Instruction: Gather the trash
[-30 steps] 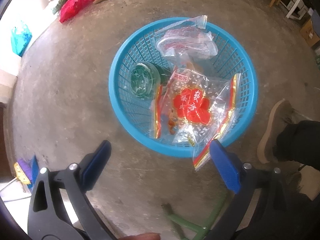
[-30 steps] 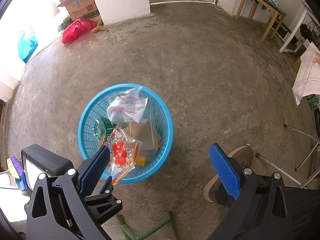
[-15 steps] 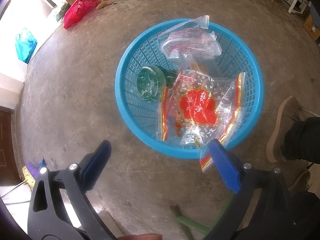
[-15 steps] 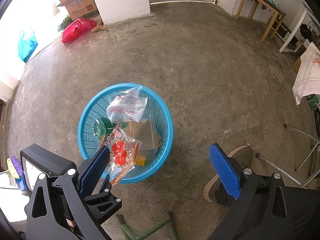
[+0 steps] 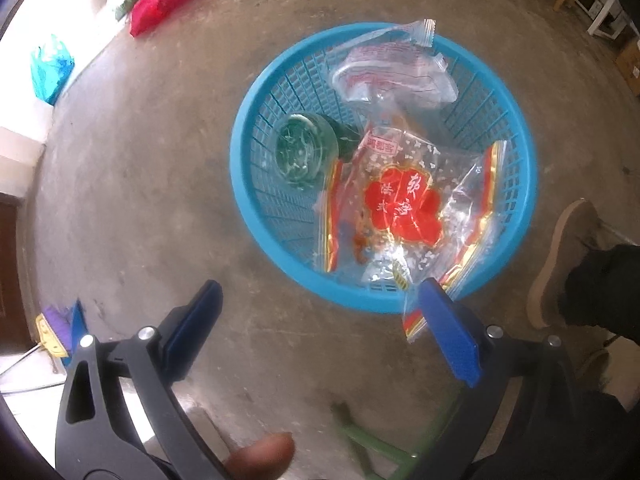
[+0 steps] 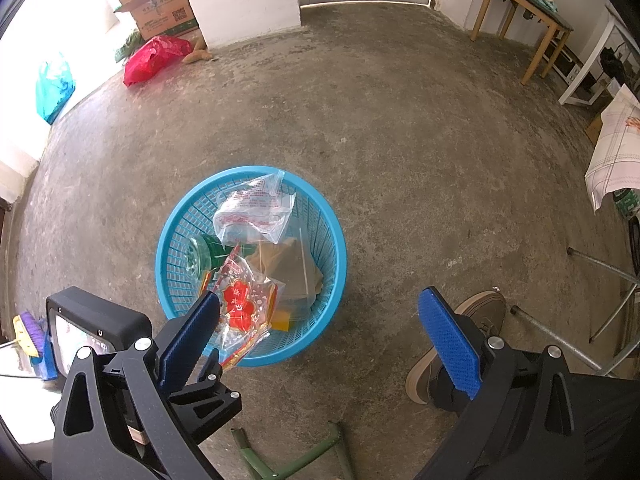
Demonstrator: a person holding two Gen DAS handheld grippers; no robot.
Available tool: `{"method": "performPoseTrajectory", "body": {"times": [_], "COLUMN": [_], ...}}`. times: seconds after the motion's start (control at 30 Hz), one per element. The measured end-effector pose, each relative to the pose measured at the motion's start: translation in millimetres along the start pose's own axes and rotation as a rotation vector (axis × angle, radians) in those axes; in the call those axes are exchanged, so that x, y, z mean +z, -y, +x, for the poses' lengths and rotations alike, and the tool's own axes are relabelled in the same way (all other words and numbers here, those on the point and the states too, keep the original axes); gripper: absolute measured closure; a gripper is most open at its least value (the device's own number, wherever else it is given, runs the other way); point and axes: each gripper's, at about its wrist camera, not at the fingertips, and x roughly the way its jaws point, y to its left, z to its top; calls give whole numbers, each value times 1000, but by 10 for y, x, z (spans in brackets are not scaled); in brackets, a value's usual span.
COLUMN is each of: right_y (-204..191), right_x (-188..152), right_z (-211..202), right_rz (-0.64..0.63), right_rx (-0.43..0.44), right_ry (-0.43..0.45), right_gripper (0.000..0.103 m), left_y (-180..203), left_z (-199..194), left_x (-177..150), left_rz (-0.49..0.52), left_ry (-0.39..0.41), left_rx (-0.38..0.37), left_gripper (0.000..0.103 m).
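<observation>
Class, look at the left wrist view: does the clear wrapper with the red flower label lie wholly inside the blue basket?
No: a corner of the clear plastic wrapper with the red flower label hangs over the round blue plastic basket's near rim.

1. A plain home room or storeroom: bare concrete floor (image 6: 400, 128) spreads ahead of the jaws.
2. Far ahead stand a cardboard box (image 6: 158, 12) and wooden table (image 6: 524, 8), with a red bag (image 6: 152, 58) nearby.

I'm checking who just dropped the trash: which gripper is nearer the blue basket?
Left. The left gripper hangs open at the blue basket's near rim; the right gripper sits higher and farther back, also open.
</observation>
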Motion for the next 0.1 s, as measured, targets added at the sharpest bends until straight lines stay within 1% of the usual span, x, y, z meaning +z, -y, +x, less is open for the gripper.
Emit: {"method": "performPoseTrajectory", "body": {"times": [0.1], "right_y": [6], "right_x": [-8], "right_z": [0], "right_rz": [2], "right_rx": [-1], "right_ry": [-1], "right_gripper": [6], "left_y": [18], "left_z": [-2], "left_x": [-10], "left_rz": [17], "left_ry": [5], "left_rx": [7], "left_gripper": [8]}}
